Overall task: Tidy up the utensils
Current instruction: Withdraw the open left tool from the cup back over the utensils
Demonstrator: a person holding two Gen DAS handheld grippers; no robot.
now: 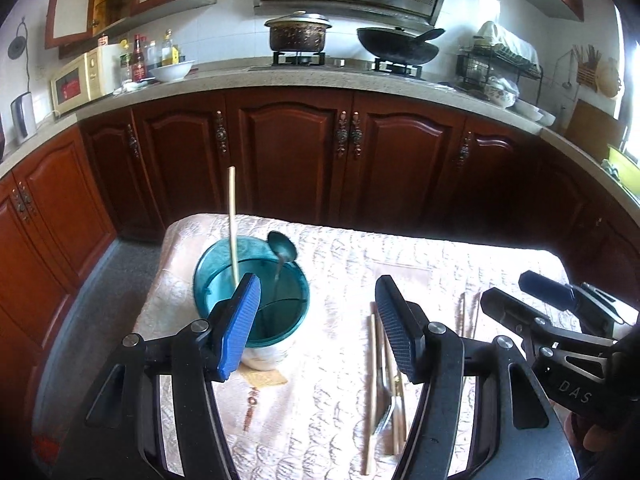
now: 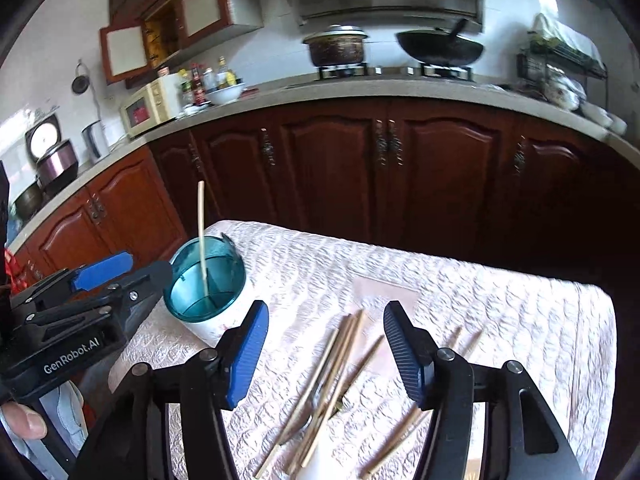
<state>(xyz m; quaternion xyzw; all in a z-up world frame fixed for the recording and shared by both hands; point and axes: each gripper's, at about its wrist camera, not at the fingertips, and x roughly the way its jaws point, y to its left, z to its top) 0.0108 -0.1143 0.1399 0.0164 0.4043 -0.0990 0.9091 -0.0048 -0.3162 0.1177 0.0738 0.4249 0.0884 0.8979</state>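
Teal plastic rims the holder (image 1: 251, 300), which stands on the quilted cloth (image 1: 400, 264) of a small table; in the left wrist view 1 chopstick (image 1: 232, 220) stands upright in it and a metal spoon (image 1: 282, 248) leans bowl-up against its far rim. The left gripper (image 1: 316, 320) hangs just this side of the holder with its fingers (image 1: 240, 324) spread wide and nothing between them, so it looks to have no load. Loose chopsticks (image 1: 374, 380) lie on the cloth under its right finger, and the right gripper (image 1: 532, 300) shows at the right edge, likewise empty as far as I can tell. In the right wrist view the right gripper (image 2: 324, 348) points down at the scattered pile (image 2: 328, 380) of chopsticks, with what seems a piece of metal cutlery among them, though blur hides which; its fingers (image 2: 248, 352) are apart and touch nothing. The holder (image 2: 206, 288) stands well to the left, with the left gripper (image 2: 120, 276) beside it. I judge the step in hand to be the reach for the next utensil, with only 2 pieces stowed and most left. The next move calls for lowering the right fingers astride 1 stick, or a tight bundle, and closing squarely, since thin round sticks may roll or slip.
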